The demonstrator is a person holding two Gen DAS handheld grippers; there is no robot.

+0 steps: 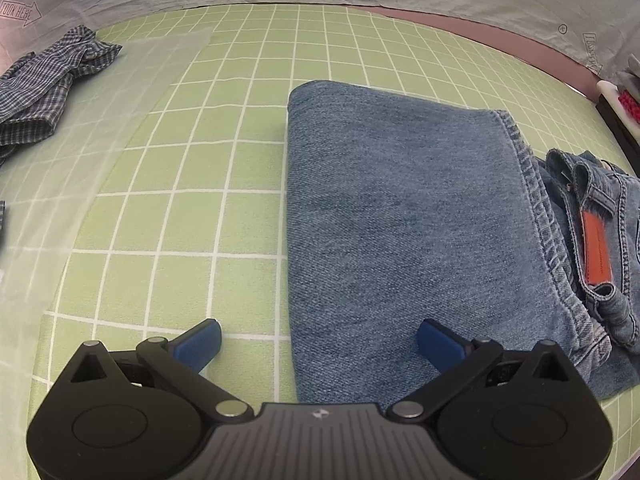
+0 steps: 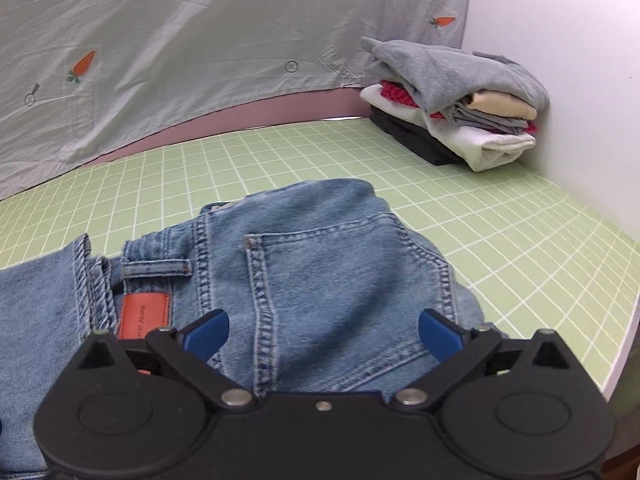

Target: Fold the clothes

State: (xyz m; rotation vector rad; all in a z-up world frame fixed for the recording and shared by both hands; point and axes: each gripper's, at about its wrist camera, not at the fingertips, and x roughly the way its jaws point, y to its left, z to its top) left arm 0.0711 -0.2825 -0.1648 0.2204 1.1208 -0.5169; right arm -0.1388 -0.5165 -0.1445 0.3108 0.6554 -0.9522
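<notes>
On my left gripper the blue-padded jaws stand wide apart and hold nothing; the right pad hangs over the near edge of the folded blue denim jeans, the left pad over bare mat beside them. My right gripper is spread just as wide and also grips nothing, poised above the jeans' back pocket, with the orange leather waistband patch just left of its left pad. The jeans lie on a light green mat with a white grid. Well left of the jeans sits a crumpled blue checked shirt. Behind and right of the jeans, against a white wall, rests a stack of folded clothes. A pale grey sheet printed with carrots hangs behind the mat.
</notes>
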